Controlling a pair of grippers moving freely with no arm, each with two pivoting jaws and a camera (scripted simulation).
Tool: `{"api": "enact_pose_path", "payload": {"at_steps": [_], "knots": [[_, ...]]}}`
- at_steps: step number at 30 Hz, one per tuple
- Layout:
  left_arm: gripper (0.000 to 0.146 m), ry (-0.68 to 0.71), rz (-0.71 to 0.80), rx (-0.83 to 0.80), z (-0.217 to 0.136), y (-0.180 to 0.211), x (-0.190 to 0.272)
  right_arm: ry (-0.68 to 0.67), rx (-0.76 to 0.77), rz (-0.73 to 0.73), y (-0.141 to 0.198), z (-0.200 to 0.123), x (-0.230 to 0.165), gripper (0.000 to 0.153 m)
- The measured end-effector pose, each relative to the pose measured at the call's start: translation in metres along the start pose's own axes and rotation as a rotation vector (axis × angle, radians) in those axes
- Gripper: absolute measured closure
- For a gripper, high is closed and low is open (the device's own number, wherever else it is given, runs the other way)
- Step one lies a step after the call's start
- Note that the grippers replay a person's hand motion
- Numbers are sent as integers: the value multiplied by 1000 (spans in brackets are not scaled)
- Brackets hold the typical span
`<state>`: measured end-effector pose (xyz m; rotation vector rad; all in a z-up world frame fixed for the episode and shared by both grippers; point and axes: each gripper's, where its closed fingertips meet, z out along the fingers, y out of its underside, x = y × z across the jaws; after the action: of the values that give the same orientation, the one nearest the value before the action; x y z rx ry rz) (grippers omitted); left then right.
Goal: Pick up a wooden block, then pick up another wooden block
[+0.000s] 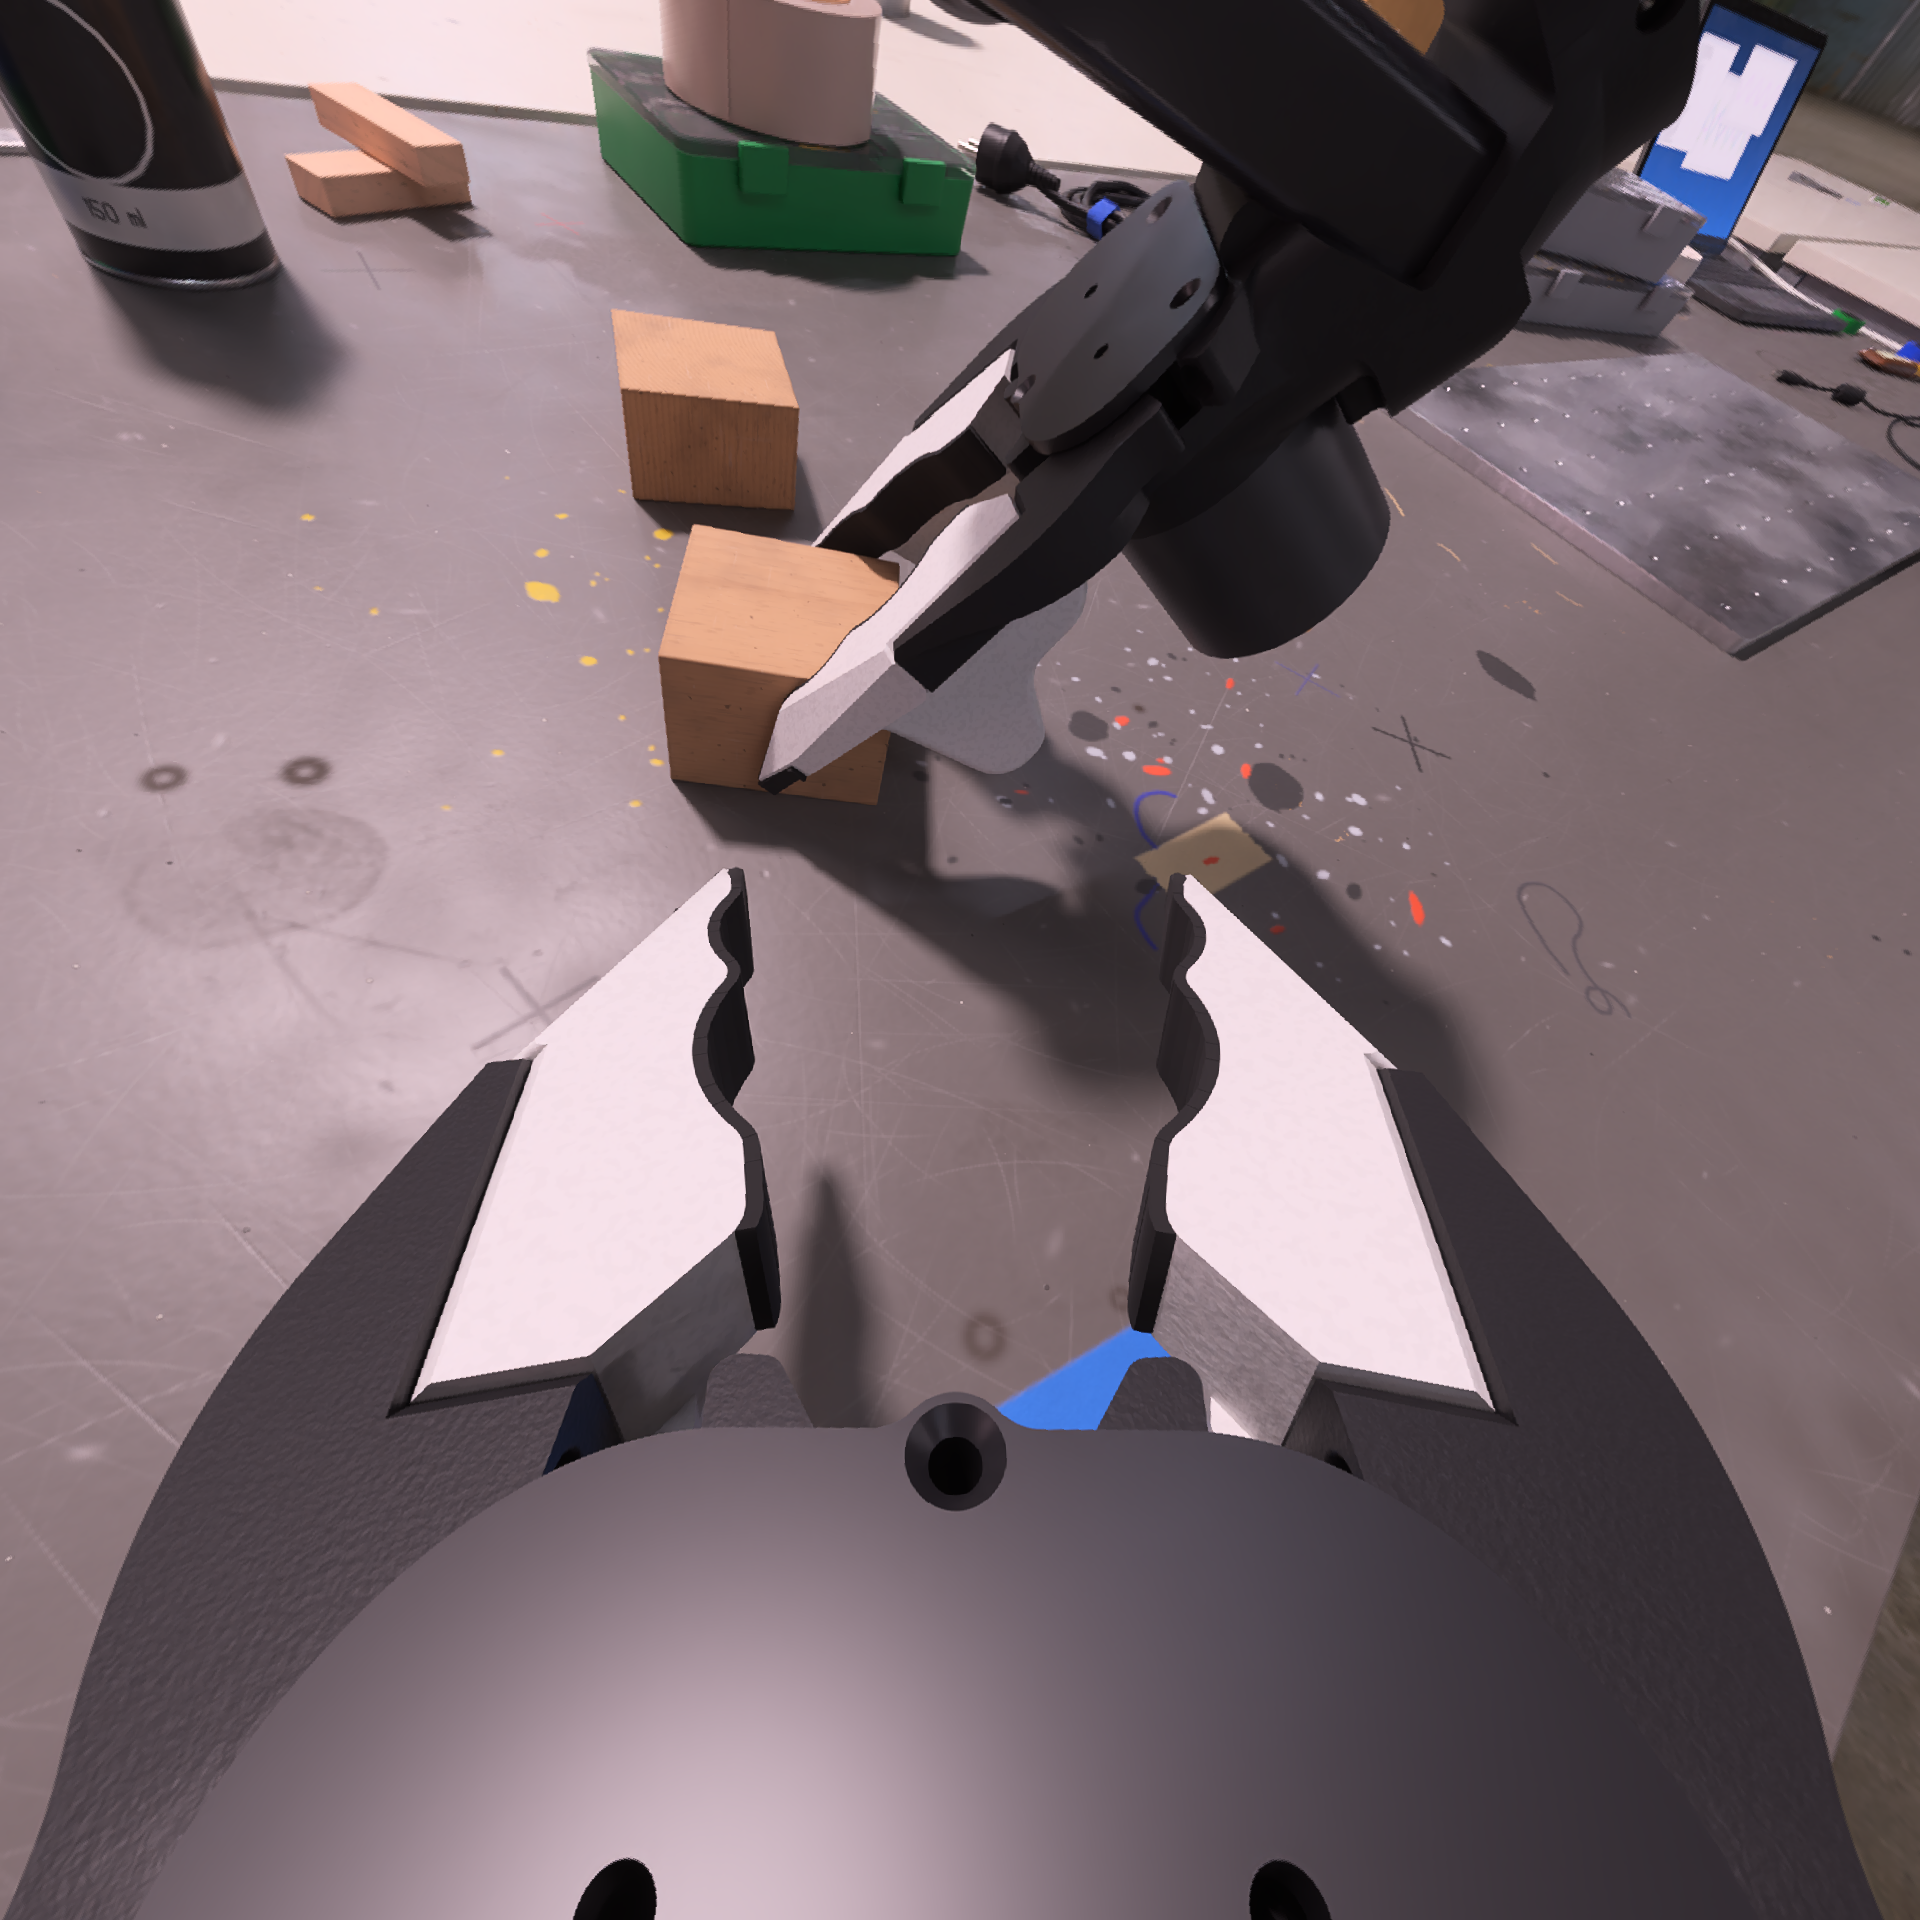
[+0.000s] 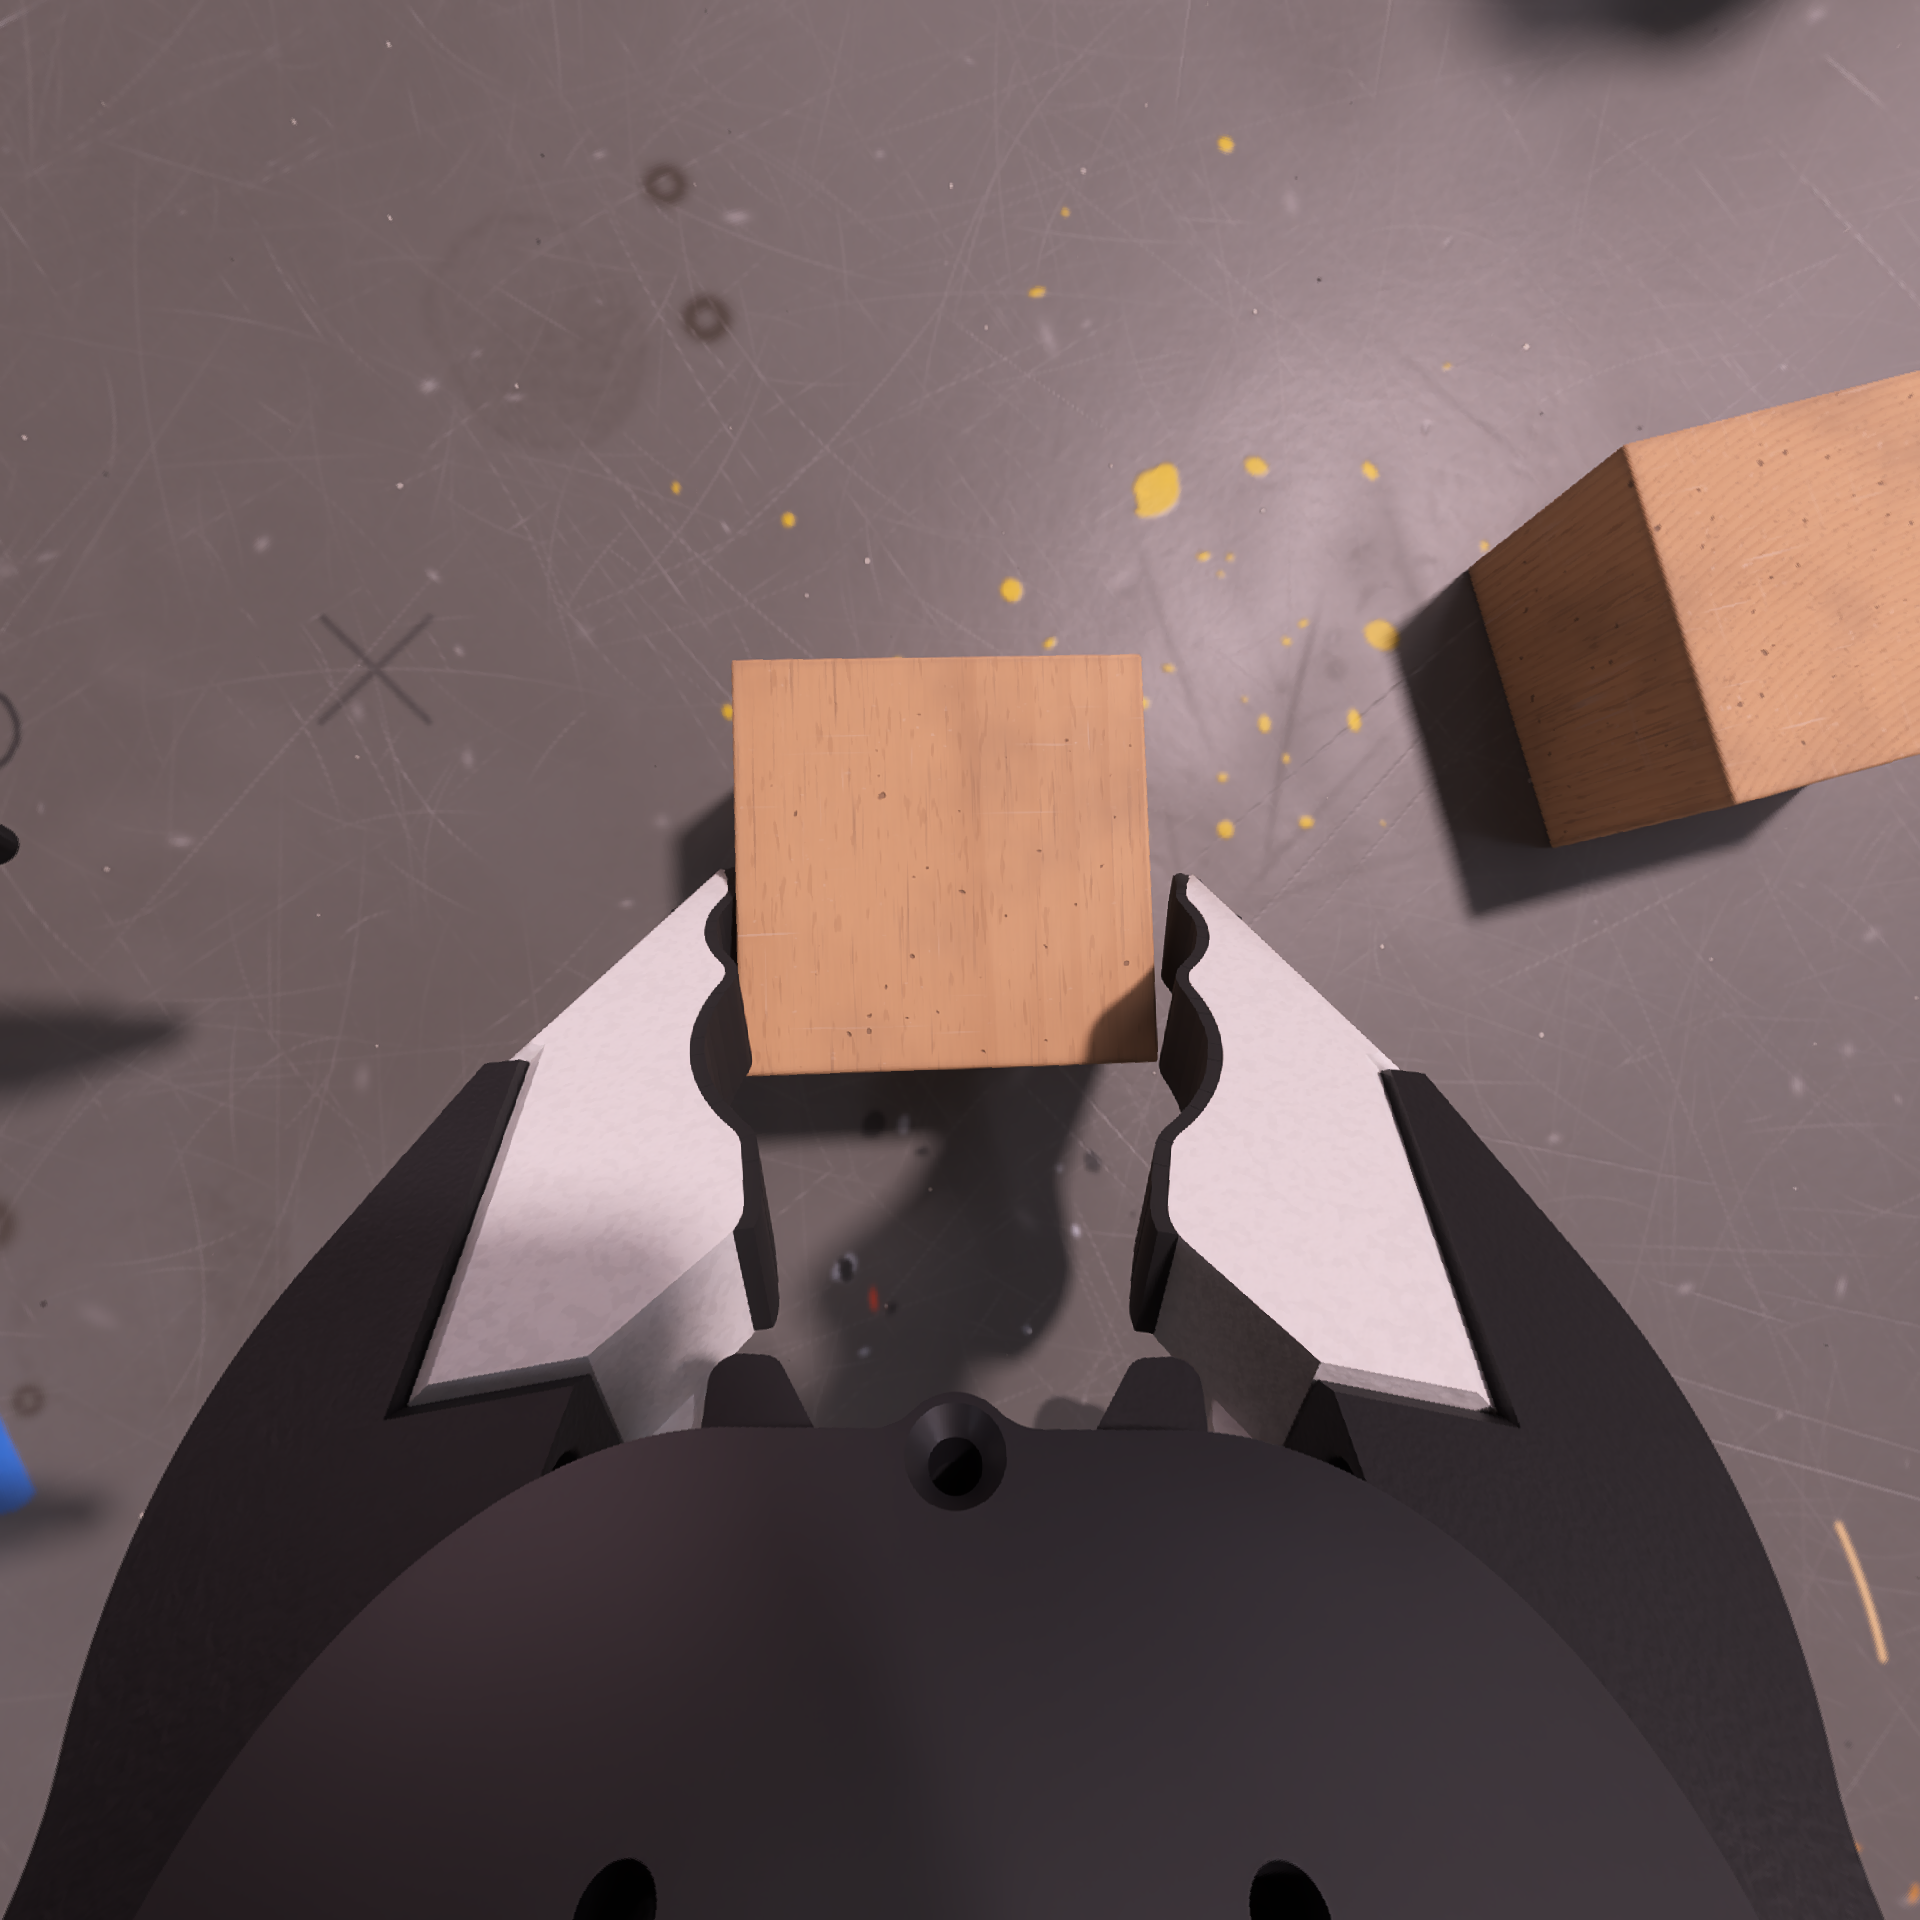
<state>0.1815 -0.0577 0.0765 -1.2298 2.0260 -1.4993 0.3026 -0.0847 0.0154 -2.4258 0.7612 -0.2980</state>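
Two light wooden cubes stand on the grey scratched table. The near block (image 1: 748, 644) (image 2: 940, 810) sits between the open fingers of my right gripper (image 1: 805, 660) (image 2: 954, 881), which points down over it. The left finger is at the block's side; a thin gap shows at the right finger. The block rests on the table. The second block (image 1: 707, 416) (image 2: 1745, 613) stands just beyond it, free. My left gripper (image 1: 956, 883) is open and empty, low over the table, a short way in front of the near block.
At the back are a black can (image 1: 135, 135), two stacked wooden slats (image 1: 379, 151), and a green case (image 1: 790, 177) with a pinkish object on top. A dark slab (image 1: 1683, 478) and a laptop (image 1: 1735, 114) lie at the right. The table edge (image 1: 1870, 1662) is near right.
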Motion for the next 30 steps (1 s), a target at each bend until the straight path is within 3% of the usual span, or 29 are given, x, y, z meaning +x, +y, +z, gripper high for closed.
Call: {"api": "enact_pose_path", "payload": {"at_steps": [5,11,16,21,25,30], "knots": [[66,6,-1,-12,2,2,1,-21,-29,-20,3,-1,0,75],[47,-8,8,-29,4,7,-1,-80,9,-58,2,-11,4,76],[46,-15,21,-36,7,9,-4,-81,149,-74,2,-55,28,76],[45,-4,85,-26,19,-14,0,-55,258,-30,34,-103,68,76],[45,-45,88,-80,49,-52,-3,25,378,-12,58,-127,89,76],[41,-146,51,-267,128,-80,-36,78,425,0,81,-133,101,76]]}}
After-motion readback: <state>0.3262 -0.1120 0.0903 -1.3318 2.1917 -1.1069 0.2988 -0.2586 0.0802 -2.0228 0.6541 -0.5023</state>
